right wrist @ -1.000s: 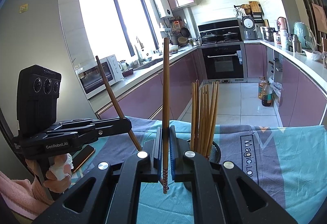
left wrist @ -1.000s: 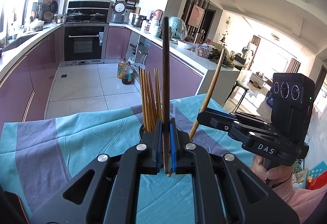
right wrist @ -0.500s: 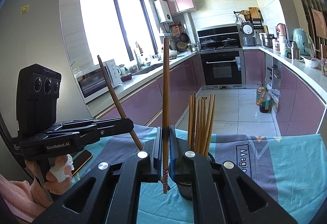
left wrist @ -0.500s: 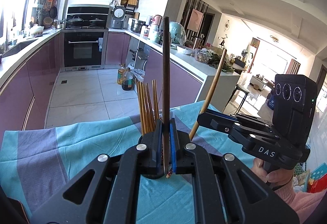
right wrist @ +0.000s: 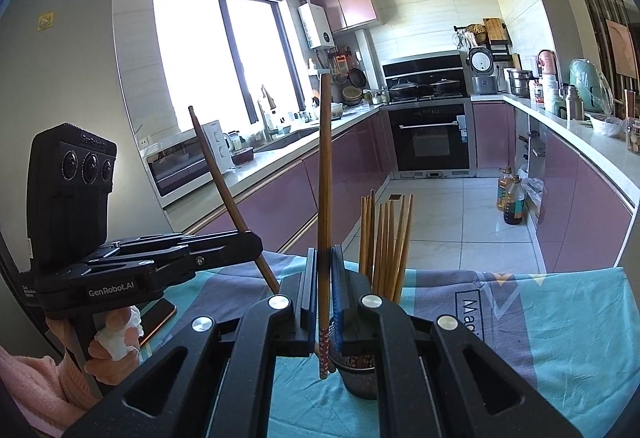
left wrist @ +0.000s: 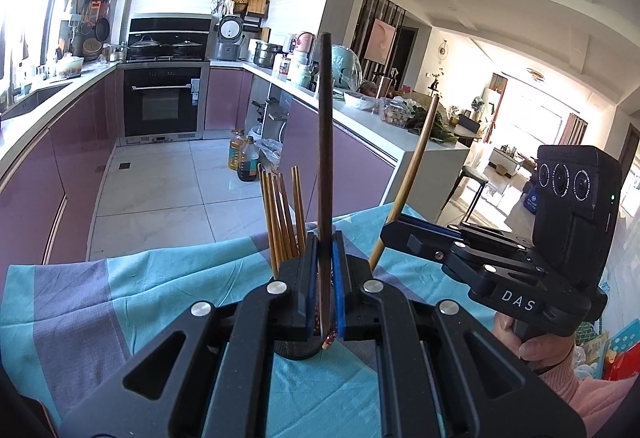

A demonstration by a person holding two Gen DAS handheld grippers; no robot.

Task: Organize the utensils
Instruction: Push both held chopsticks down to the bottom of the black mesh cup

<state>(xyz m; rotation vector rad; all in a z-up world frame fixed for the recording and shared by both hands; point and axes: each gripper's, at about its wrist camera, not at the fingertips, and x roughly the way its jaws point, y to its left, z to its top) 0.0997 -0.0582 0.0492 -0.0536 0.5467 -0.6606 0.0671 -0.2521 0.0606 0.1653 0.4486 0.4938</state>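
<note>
My left gripper [left wrist: 325,270] is shut on a dark brown chopstick [left wrist: 325,142] held upright, its tip just above the dark holder [left wrist: 298,348]. The holder stands on the teal cloth and holds several light wooden chopsticks [left wrist: 282,214]. My right gripper [right wrist: 325,278] is shut on a brown chopstick [right wrist: 324,174] held upright, close to the left of the same holder [right wrist: 362,378] with its chopsticks [right wrist: 386,242]. Each gripper shows in the other's view: the right one [left wrist: 394,232] with its slanted chopstick [left wrist: 408,178], the left one [right wrist: 250,242] with its slanted chopstick [right wrist: 228,194].
A teal and purple cloth [left wrist: 140,298] covers the table. A phone [right wrist: 158,314] lies on the cloth at the left in the right wrist view. Beyond the table's far edge are a tiled floor, purple cabinets, an oven [left wrist: 162,106] and oil bottles [left wrist: 244,162].
Both grippers have moved closer to the holder with their chopsticks still clamped upright. The holder now sits right under the gripper tips in both views.
</note>
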